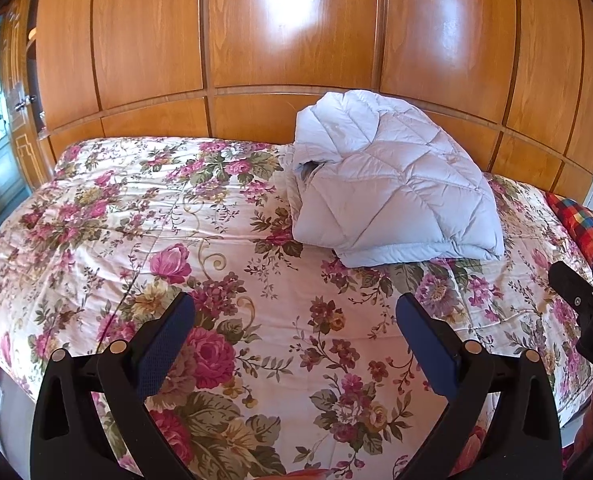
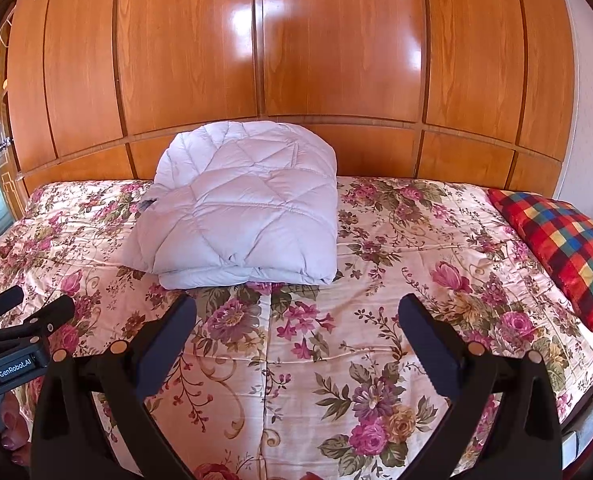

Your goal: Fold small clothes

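**Left wrist view: both grippers hang open, folded jacket rests by the wardrobe**

The left wrist view shows the left gripper (image 1: 296, 312) with its blue-padded fingers spread wide and nothing between them, hovering above the floral pink-and-cream quilted bedspread (image 1: 108, 216). The right wrist view shows the right gripper (image 2: 296, 312) the same way: jaws parted, empty, held over the bed.

The pale lilac quilted puffer jacket (image 2: 244, 216) lies near the far edge of the bed, against the glossy orange wooden wardrobe doors (image 2: 336, 48). It sits as a compact, roughly rectangular bundle with layered edges stacked toward the camera, which suggests the folding is done and the bundle is parked at the back to keep the near bedspread free as a work surface. Neither gripper touches it; both are well apart from it.

A red, yellow and blue checked cushion (image 2: 560, 240) lies at the bed's right end, clear of the jacket. No other small garment is visible, so the next move likely calls for fetching one.
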A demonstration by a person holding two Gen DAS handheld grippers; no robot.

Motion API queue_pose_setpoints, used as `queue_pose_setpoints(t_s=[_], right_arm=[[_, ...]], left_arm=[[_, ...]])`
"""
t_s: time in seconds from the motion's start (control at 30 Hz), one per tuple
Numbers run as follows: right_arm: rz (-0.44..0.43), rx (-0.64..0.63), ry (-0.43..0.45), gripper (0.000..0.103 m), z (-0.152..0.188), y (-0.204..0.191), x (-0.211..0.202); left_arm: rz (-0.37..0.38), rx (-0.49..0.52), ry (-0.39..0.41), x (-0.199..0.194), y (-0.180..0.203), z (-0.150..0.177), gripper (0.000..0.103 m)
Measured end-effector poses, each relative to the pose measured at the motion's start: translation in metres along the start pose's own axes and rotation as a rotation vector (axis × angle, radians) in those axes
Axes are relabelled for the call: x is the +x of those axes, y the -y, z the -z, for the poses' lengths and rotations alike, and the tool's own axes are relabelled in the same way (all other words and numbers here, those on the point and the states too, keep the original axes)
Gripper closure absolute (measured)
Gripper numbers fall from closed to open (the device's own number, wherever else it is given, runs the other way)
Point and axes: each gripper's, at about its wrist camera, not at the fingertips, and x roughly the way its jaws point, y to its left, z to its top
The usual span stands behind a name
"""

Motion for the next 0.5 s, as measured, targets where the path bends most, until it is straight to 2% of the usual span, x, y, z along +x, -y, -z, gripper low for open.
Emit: queue_pose_setpoints(t_s=[0.5], right_arm=[[-0.002, -0.001, -0.013, 0.002, 0.0019, 0.0000, 0.0030]], left_arm=[[0.004, -0.004, -0.006, 0.0000, -0.0004, 0.0001, 0.004]])
